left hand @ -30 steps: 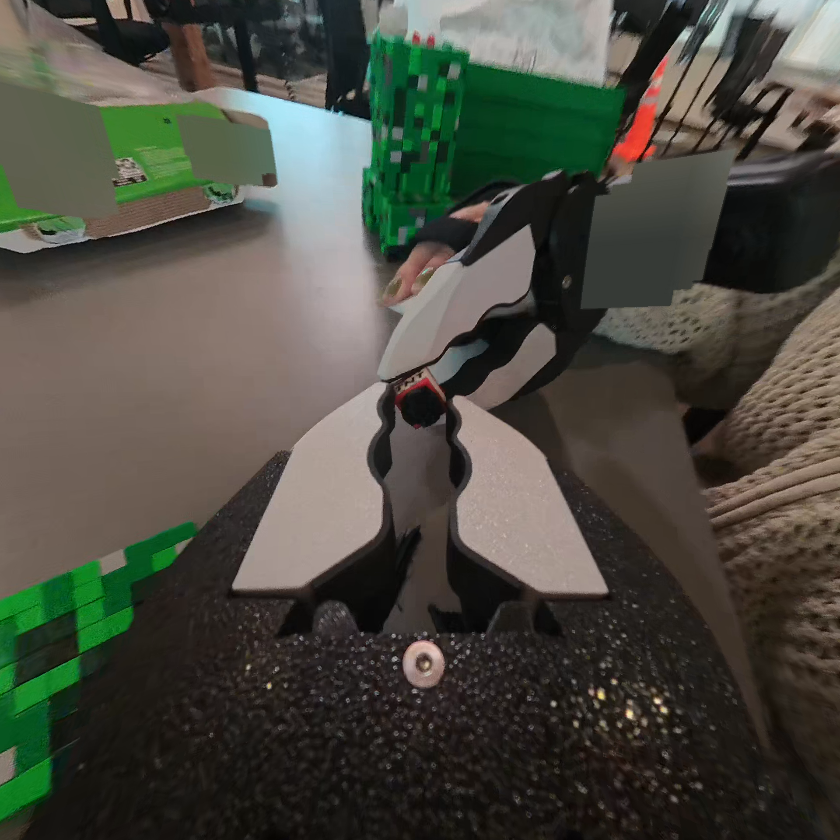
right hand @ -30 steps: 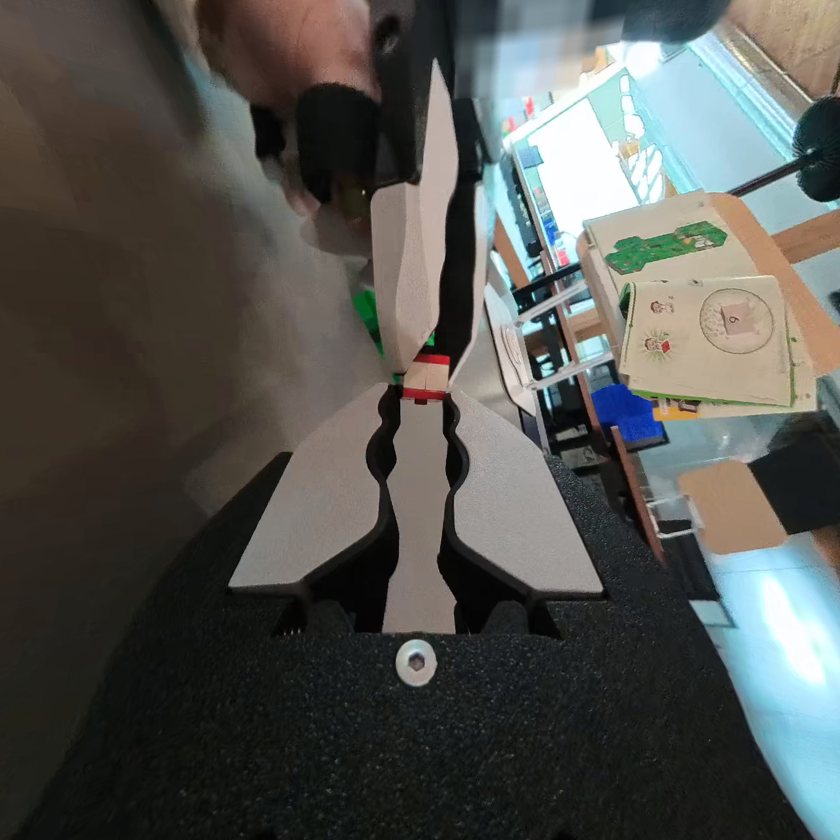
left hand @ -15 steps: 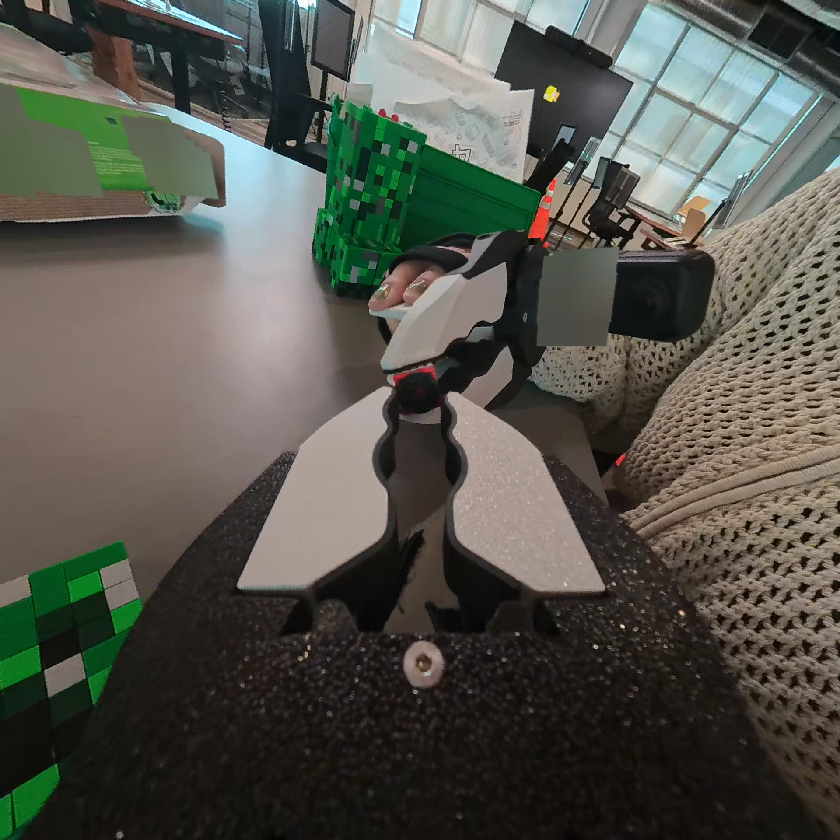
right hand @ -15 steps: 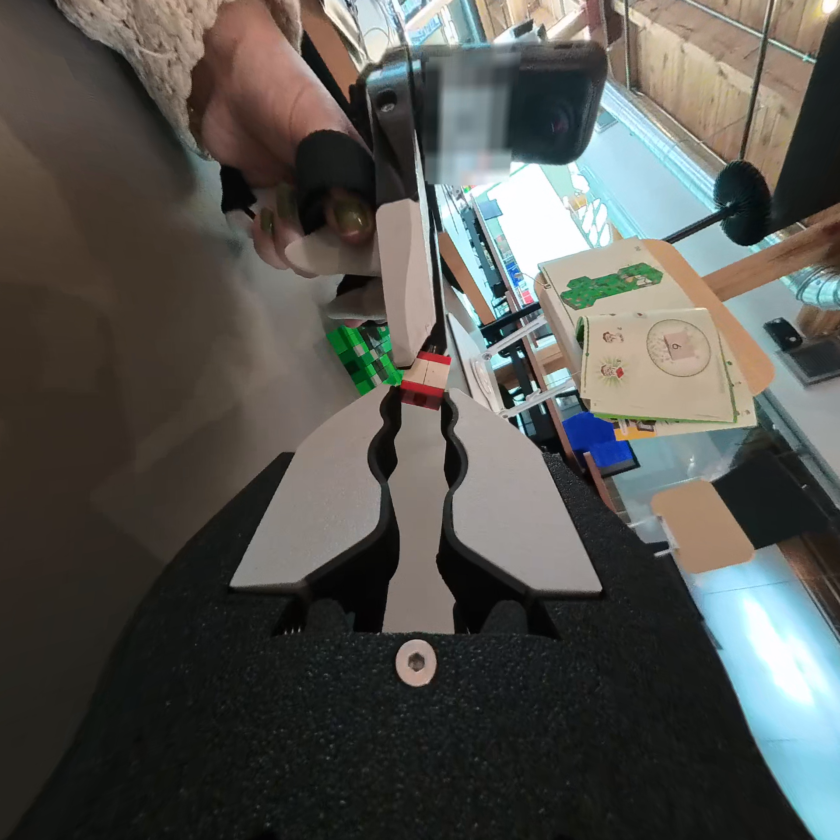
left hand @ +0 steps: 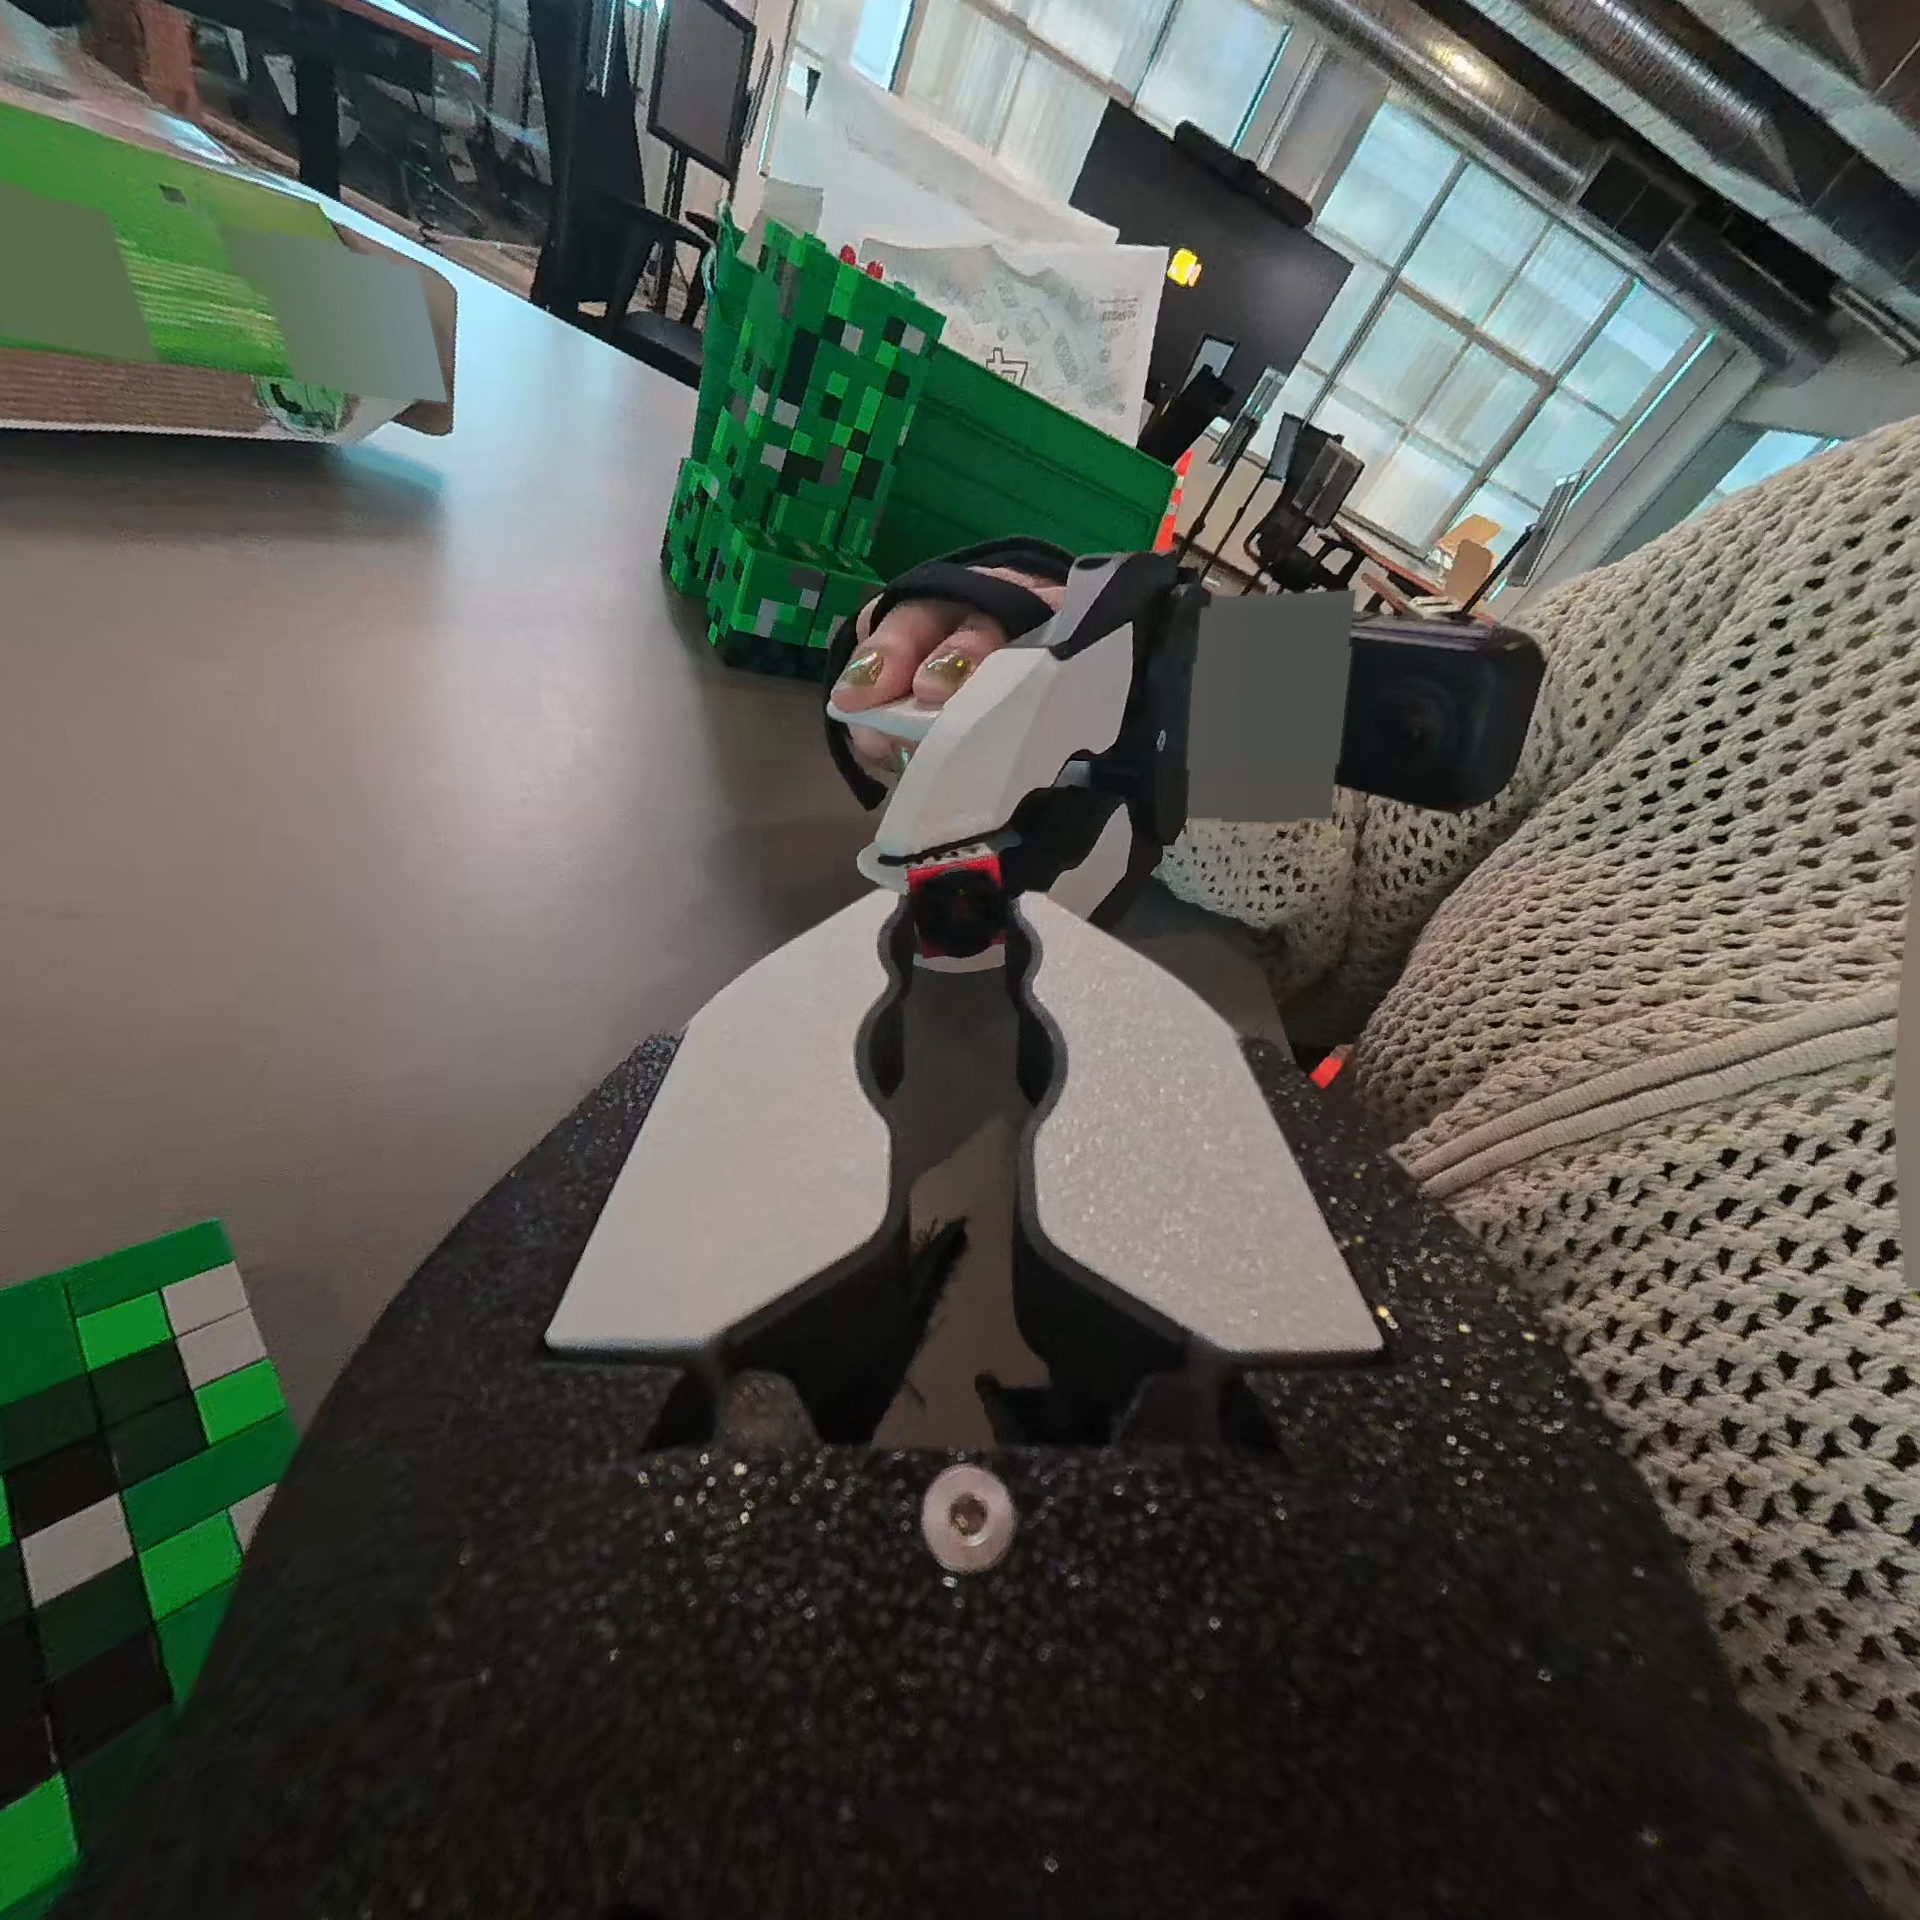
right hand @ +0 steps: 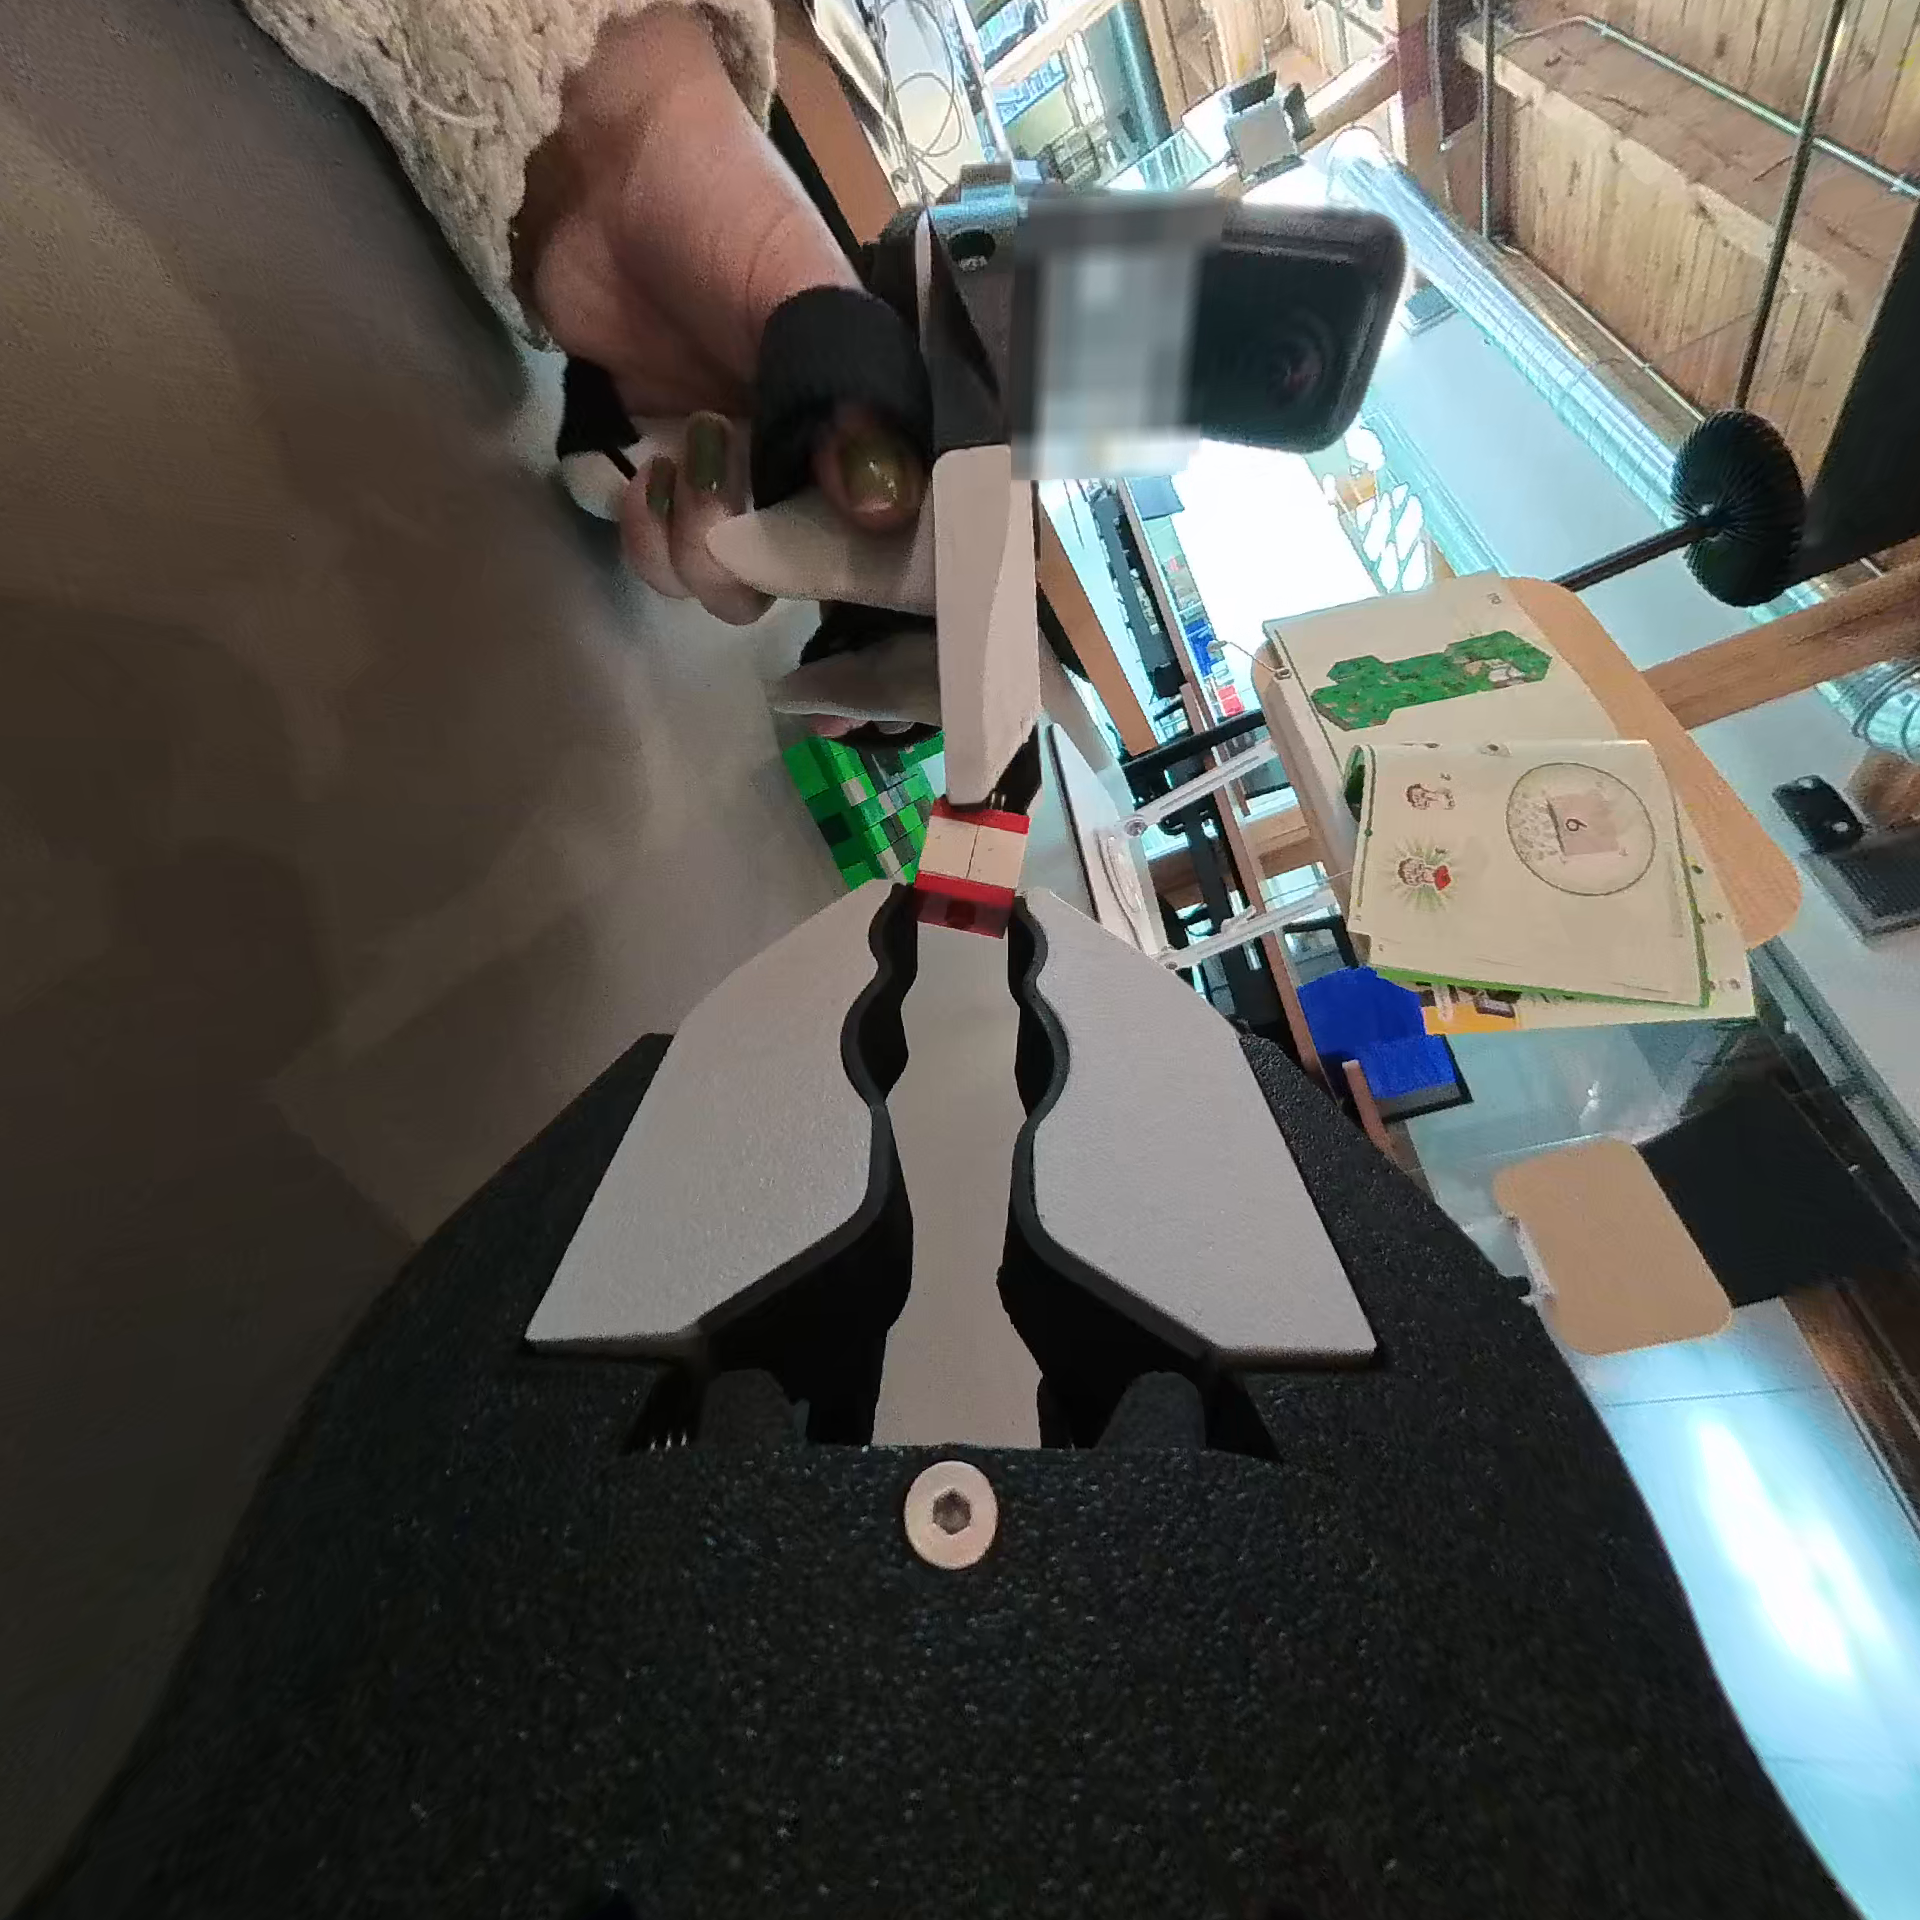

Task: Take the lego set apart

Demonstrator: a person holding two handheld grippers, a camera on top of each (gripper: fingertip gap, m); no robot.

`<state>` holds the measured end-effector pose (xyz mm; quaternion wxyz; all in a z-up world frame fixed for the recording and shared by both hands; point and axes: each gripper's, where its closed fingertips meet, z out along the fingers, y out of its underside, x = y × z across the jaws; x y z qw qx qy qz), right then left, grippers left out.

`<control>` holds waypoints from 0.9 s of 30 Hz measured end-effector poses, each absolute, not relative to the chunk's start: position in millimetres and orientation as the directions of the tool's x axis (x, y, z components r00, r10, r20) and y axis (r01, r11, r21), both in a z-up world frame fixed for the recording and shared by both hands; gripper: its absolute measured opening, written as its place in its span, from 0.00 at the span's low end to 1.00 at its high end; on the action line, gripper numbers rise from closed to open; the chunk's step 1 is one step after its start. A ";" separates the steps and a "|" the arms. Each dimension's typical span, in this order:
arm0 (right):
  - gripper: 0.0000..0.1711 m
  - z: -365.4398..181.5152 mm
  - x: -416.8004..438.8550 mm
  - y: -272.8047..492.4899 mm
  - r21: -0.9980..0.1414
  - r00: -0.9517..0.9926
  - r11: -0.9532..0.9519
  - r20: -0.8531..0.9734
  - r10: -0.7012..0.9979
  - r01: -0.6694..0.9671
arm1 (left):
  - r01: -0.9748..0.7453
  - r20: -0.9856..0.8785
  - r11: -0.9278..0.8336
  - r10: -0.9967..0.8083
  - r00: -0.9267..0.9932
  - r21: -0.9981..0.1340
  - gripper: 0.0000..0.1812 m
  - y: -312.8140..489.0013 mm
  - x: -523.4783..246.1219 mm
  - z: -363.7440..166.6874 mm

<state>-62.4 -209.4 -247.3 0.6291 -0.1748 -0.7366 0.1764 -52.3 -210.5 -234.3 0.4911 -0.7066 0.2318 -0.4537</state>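
Observation:
A small red, white and black lego piece (left hand: 954, 906) is pinched between both grippers above the dark table (left hand: 364, 779). My left gripper (left hand: 954, 930) is shut on its near end. My right gripper (left hand: 928, 858) comes in from the upper right and is shut on the far end. In the right wrist view my right gripper (right hand: 961, 920) grips the red part of the piece (right hand: 966, 868), and my left gripper (right hand: 982, 802) clamps the white part from above. A tall green pixel-pattern lego build (left hand: 805, 447) stands behind on the table.
A green pixel-pattern lego block (left hand: 114, 1475) lies at the near left and also shows in the right wrist view (right hand: 857, 816). A cardboard box (left hand: 208, 343) sits at the far left. A green bin (left hand: 1018, 478) stands behind the build. An open instruction booklet (right hand: 1507, 831) lies to the right. Less than 4 cm separates the two grippers' tips. From the right gripper's tips to the tall green pixel-pattern lego build (left hand: 805, 447) is close to 25 cm.
Both grippers have stayed shut on the small piece. They have tilted and turned together, so more of the room and the other gripper's camera shows in each view.

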 end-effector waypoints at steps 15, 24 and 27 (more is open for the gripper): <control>0.10 -240.0 -60.4 -213.0 -0.796 -0.271 0.605 0.577 0.771 0.027 | 0.032 0.232 -0.259 -0.794 0.562 -0.965 0.09 -212.7 -53.6 -225.6; 0.09 -252.2 -65.5 -210.4 -0.886 -0.320 0.444 0.385 0.866 0.135 | -0.106 0.027 -0.133 -0.737 0.675 -0.985 0.04 -208.3 -67.9 -226.3; 0.09 -256.8 -68.6 -216.6 -0.922 -0.356 0.350 0.276 0.893 0.164 | -0.227 -0.111 -0.068 -0.717 0.688 -0.971 0.00 -208.7 -61.6 -232.5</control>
